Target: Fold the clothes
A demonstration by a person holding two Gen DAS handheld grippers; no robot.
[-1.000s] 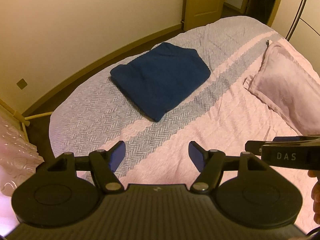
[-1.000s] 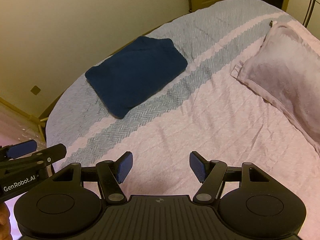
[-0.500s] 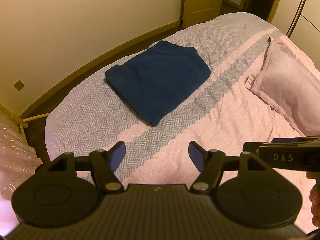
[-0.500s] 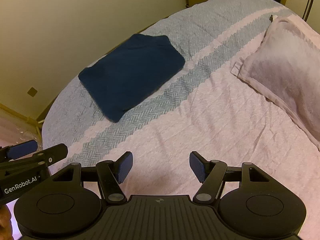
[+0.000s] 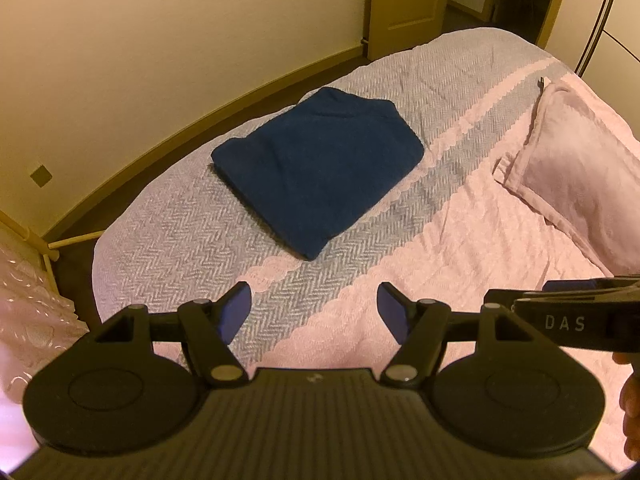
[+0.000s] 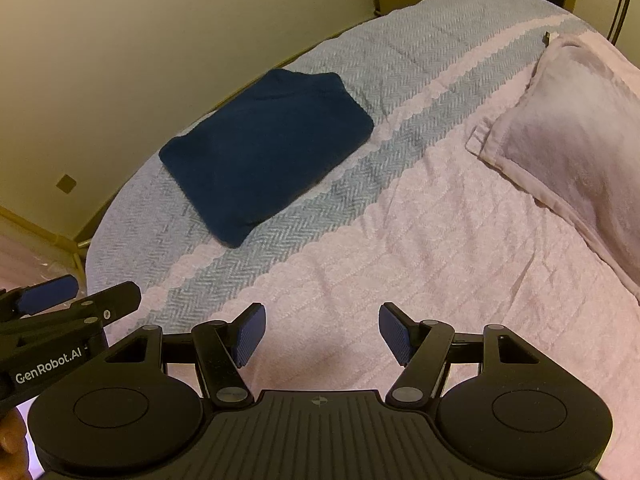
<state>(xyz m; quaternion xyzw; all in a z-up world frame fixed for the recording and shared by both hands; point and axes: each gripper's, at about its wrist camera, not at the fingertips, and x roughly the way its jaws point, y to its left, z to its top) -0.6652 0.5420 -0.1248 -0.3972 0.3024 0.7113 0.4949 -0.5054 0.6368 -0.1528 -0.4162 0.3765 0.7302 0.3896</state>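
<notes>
A dark blue garment point(image 5: 320, 168) point(image 6: 264, 148) lies folded into a neat rectangle on the grey herringbone part of the bedspread point(image 5: 168, 240) point(image 6: 400, 264). My left gripper point(image 5: 315, 312) hovers open above the spread, well short of the garment, with nothing between its blue pads. The right gripper point(image 6: 322, 332) is also open and empty, over the pink part of the spread, to the right of the garment. Each gripper shows at the edge of the other's view: the right gripper point(image 5: 568, 312) and the left gripper point(image 6: 68, 312).
A pink pillow point(image 5: 580, 184) point(image 6: 580, 128) lies at the right of the bed. Beyond the bed's far edge are a dark floor strip point(image 5: 248, 100), a cream wall and a wooden door point(image 5: 404, 0). A pale frame with pink fabric point(image 5: 28, 304) stands at the left.
Both views have shifted a little, so the folded garment sits slightly lower and further left in them. Both grippers keep the same opening and hold nothing.
</notes>
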